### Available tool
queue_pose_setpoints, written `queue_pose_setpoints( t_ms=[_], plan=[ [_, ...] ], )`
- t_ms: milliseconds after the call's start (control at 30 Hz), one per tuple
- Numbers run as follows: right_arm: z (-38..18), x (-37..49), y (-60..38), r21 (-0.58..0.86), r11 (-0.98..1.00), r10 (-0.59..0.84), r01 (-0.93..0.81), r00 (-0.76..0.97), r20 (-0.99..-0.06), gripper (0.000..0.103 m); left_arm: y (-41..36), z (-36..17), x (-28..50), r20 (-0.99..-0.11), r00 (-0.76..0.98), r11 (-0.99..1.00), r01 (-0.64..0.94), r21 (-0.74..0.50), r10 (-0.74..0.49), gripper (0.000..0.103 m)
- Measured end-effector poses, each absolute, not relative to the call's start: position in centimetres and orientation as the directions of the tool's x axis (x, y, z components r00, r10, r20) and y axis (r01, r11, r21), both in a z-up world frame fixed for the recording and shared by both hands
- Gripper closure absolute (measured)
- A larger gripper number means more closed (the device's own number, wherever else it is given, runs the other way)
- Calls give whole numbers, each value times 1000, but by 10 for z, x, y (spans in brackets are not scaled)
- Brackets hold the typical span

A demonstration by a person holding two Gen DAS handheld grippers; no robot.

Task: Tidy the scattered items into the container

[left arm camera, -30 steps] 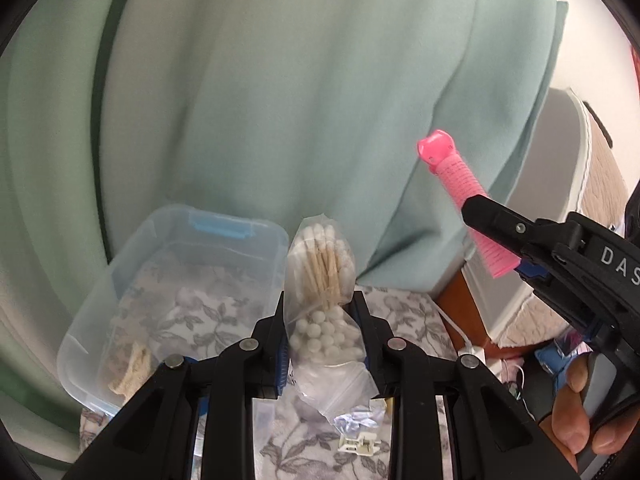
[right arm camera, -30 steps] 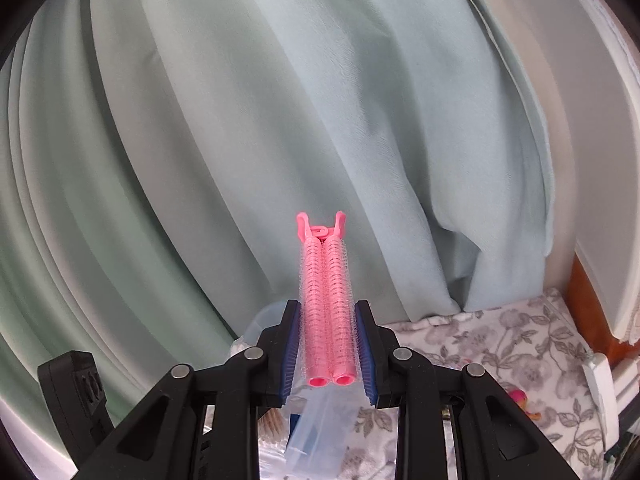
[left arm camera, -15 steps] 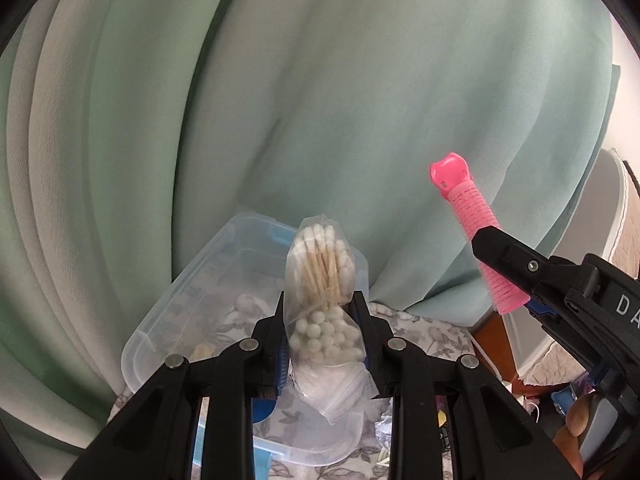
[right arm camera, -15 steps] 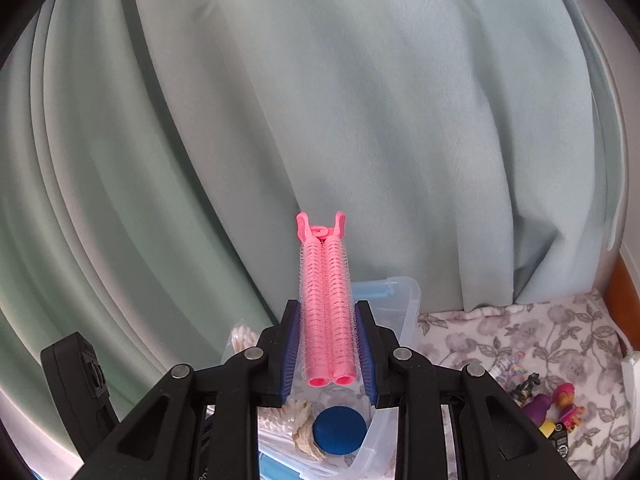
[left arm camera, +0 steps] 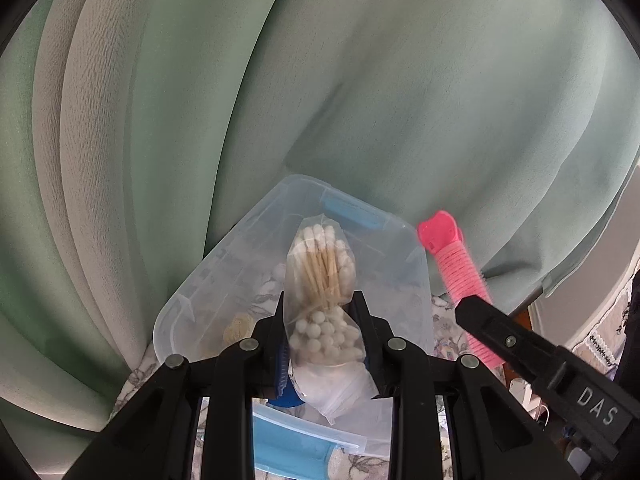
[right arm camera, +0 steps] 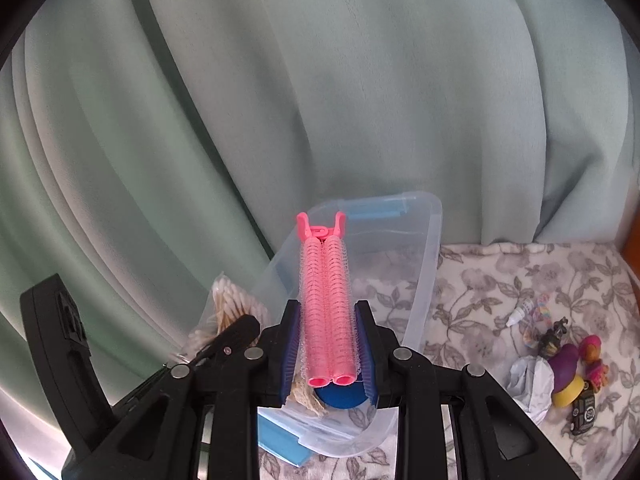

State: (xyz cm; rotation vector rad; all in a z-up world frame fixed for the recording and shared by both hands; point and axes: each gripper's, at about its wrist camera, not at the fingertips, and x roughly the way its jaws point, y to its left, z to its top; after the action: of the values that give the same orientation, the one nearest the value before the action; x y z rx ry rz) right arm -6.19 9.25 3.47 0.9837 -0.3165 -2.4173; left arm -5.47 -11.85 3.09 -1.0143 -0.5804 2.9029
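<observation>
At the bottom centre of the left wrist view, the left claw (left arm camera: 320, 320) pinches a clear bag of cotton swabs (left arm camera: 322, 280), its two black fingers pressed against the bag's sides. The bag stands up between them, wooden sticks and white tips toward the top, loose plastic hanging below. Behind and beneath it in the frame is the clear plastic container (left arm camera: 416, 280), with blue latches at its near and far ends; a blue round lid and some pale items lie inside it.

At the lower right of that view the right claw reaches in, gripping a pink hair roller (left arm camera: 456, 264) whose clip end points up toward the frame's centre, just right of the container's rim.

In the right wrist view, the right claw (right arm camera: 327, 344) sits at bottom centre, its blue pads closed on the pink hair roller (right arm camera: 325, 300), a double roller pointing away from the camera. The container (right arm camera: 424, 280) lies directly behind it on a grey floral cloth (right arm camera: 500, 276). The swab bag (right arm camera: 228, 304) shows at lower left. At the lower right of the frame a cluster of small toys (right arm camera: 568, 368) and a small dropper bottle (right arm camera: 520, 314) lie scattered on the cloth. A pale green curtain (right arm camera: 360, 100) fills the background.
</observation>
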Motion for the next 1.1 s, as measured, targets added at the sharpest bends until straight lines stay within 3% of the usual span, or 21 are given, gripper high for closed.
queue_pose_setpoints(
  t_ms=[633, 1100],
  plan=[
    [-15, -63, 75, 385, -857, -513, 341, -507, -693, 74, -119, -15, -63, -684, -717, -933, 144, -331, 132, 75],
    [-27, -65, 68, 378, -854, -517, 358, -497, -697, 73, -115, -20, -61, -663, -743, -957, 116, -267, 95, 76]
  ],
)
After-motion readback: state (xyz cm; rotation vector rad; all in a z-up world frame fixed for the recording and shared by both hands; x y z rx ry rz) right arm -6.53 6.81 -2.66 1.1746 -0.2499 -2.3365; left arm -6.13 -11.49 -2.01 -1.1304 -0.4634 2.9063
